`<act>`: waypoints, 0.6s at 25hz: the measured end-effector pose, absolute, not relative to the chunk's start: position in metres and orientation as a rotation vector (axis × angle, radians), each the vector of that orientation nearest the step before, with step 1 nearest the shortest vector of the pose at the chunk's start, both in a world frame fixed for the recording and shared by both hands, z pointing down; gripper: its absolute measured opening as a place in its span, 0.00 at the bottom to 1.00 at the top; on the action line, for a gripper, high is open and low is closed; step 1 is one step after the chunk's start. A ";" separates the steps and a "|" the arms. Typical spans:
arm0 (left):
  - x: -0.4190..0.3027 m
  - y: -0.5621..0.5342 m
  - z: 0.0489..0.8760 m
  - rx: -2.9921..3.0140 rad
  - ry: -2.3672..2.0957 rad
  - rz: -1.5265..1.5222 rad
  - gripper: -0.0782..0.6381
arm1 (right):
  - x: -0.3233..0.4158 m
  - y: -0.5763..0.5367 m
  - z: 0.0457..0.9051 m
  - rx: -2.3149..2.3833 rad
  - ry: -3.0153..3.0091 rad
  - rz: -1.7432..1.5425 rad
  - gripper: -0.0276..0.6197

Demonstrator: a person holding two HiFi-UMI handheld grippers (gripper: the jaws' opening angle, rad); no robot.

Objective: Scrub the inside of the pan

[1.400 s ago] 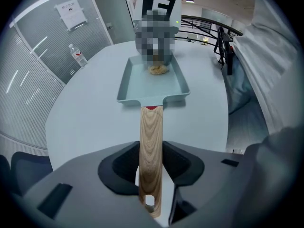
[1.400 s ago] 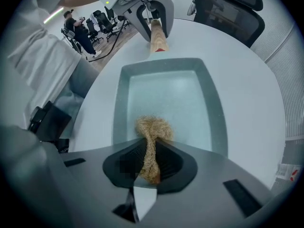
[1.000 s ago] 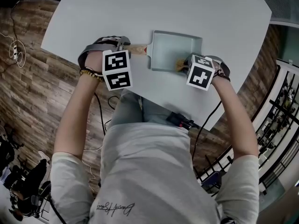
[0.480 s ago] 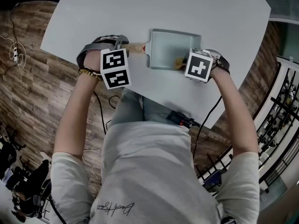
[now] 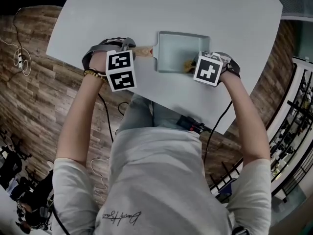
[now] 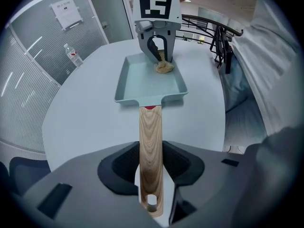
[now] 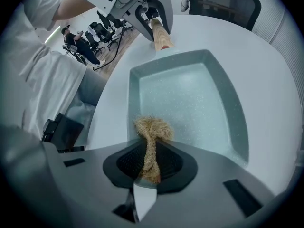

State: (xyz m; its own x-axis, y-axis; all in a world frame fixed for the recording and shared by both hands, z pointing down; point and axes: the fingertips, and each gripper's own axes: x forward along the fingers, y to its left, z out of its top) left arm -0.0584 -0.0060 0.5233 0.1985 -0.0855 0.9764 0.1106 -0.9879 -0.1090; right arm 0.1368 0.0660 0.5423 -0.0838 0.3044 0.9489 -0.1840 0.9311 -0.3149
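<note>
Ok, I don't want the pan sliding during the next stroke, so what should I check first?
1. Handle grip: the left gripper clamps the wooden handle: ok.
2. Tool grip: the right gripper clamps the scrubber: ok.
3. Contact: the scrubber rests on the floor of the pan, by the wall nearest the right gripper: ok.
4. Pan lies flat on the table: ok.
5. Dirt left inside the pan: cannot tell.

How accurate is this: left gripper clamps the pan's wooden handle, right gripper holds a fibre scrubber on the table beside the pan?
One error: the right gripper view shows the fibre scrubber inside the pan, not on the table. The left gripper does clamp the wooden handle; the right gripper holds the scrubber.
</note>
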 end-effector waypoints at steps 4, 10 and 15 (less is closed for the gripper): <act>-0.058 -0.005 0.524 -2.314 -0.050 -1.905 0.32 | 0.137 0.066 0.544 -0.084 -1.610 0.415 0.15; -0.059 -0.008 0.517 -2.328 -0.063 -1.899 0.36 | 0.137 0.065 0.543 -0.080 -1.616 0.416 0.15; -0.057 -0.006 0.511 -2.341 -0.085 -1.890 0.37 | 0.137 0.065 0.544 -0.065 -1.622 0.421 0.15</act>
State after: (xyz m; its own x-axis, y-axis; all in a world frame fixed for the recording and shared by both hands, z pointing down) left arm -0.0570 -0.0064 0.5106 0.2135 -0.0384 0.9762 0.1261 -0.9898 -0.0665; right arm 0.1369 0.0651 0.5442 -0.1045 0.2906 0.9511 -0.2082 0.9288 -0.3067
